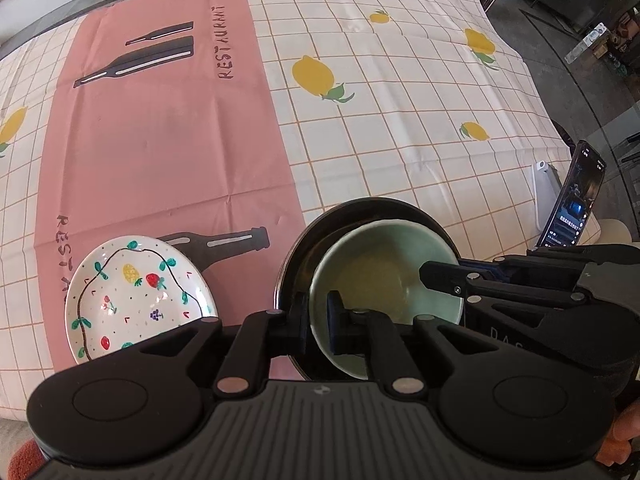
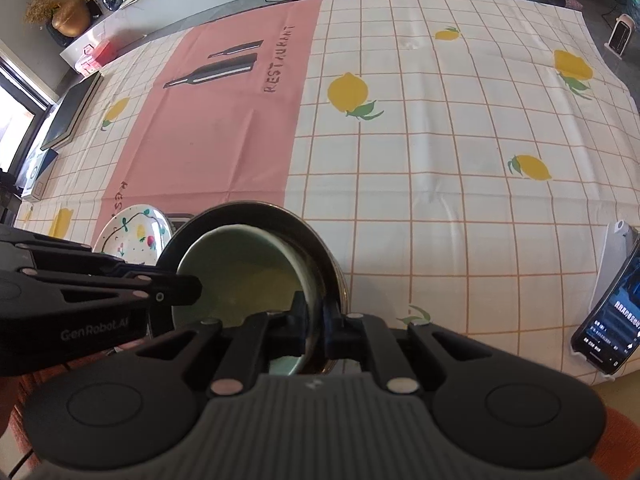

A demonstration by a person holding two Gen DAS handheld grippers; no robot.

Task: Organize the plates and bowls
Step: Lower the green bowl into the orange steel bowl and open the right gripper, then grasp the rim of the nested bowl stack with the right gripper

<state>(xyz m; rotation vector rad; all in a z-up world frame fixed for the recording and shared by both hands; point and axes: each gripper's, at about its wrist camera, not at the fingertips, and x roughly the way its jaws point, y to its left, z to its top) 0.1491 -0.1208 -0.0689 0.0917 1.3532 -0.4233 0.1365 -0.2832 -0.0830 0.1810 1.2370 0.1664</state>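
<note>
The green bowl (image 1: 380, 272) sits nested in a dark bowl (image 1: 304, 248) at the near edge of the tabletop (image 1: 400, 120), with the painted plate (image 1: 136, 292) just to their left. The left hand-held gripper (image 1: 318, 316) pinches the green bowl's near-left rim. The right hand-held gripper (image 2: 316, 320) grips the right side, apparently closed over both rims together. Both grippers straddle the stack, so either could shift it; the plate lies nearer the left one.

Pale green bowl (image 1: 376, 276) nested in dark bowl (image 1: 372, 210); painted fruit plate (image 1: 136, 292) beside.
</note>
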